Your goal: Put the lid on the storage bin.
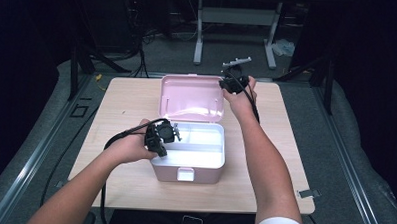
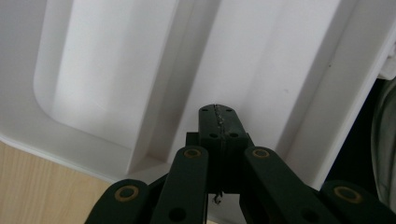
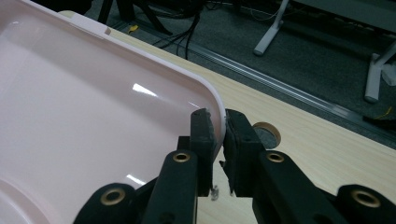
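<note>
A pink box [image 1: 186, 170] stands mid-table with its lid [image 1: 192, 97] raised upright behind it. Inside lies a white divided tray [image 1: 201, 142]. My left gripper [image 1: 166, 136] hovers over the box's left side. In the left gripper view its jaws [image 2: 218, 117] are pressed together with nothing between them, just above the tray [image 2: 107, 70]. My right gripper [image 1: 229, 85] sits at the lid's top right corner. In the right gripper view it [image 3: 219, 127] is shut on the lid's pink rim [image 3: 212, 100], one jaw inside and one outside.
The wooden table [image 1: 129, 97] has bare room left, right and in front of the box. A round cable hole [image 3: 267, 133] lies just past the right gripper. A desk frame [image 1: 237, 18] and cables stand on the floor behind.
</note>
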Available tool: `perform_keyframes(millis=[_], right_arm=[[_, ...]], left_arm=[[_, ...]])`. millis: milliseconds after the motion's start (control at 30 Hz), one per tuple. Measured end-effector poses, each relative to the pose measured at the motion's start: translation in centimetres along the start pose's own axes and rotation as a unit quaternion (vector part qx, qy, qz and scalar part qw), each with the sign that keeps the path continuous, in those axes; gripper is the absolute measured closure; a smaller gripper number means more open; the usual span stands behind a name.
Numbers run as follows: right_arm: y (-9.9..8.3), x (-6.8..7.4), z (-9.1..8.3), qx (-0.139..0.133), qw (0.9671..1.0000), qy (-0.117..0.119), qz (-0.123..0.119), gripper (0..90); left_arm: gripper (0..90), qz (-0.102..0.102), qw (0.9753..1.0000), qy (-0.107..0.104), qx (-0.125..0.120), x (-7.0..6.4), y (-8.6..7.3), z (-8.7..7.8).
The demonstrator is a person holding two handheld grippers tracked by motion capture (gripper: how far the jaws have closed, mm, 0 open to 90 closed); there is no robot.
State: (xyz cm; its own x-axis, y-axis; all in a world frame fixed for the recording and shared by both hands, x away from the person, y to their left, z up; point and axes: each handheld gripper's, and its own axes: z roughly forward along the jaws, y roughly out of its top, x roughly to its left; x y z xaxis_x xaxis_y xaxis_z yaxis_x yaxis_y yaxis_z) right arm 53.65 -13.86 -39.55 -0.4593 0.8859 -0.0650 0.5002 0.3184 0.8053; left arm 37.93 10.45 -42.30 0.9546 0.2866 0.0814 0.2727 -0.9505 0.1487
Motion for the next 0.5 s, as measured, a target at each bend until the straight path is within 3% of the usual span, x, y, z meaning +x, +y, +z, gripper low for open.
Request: perform_keyframes(millis=[300, 500], right_arm=[[-0.1, 0.1, -1.2, -0.026, 0.9996, 0.008, -0.001, 82.6], [0.1, -0.1, -2.2, -0.037, 0.9990, 0.022, -0.015, 82.6]], left_arm=[[90.0, 0.001, 1.0000, -0.002, -0.001, 0.1, 0.0, 0.0], [90.0, 0.000, 1.0000, 0.001, 0.001, 0.0, 0.0, 0.0]])
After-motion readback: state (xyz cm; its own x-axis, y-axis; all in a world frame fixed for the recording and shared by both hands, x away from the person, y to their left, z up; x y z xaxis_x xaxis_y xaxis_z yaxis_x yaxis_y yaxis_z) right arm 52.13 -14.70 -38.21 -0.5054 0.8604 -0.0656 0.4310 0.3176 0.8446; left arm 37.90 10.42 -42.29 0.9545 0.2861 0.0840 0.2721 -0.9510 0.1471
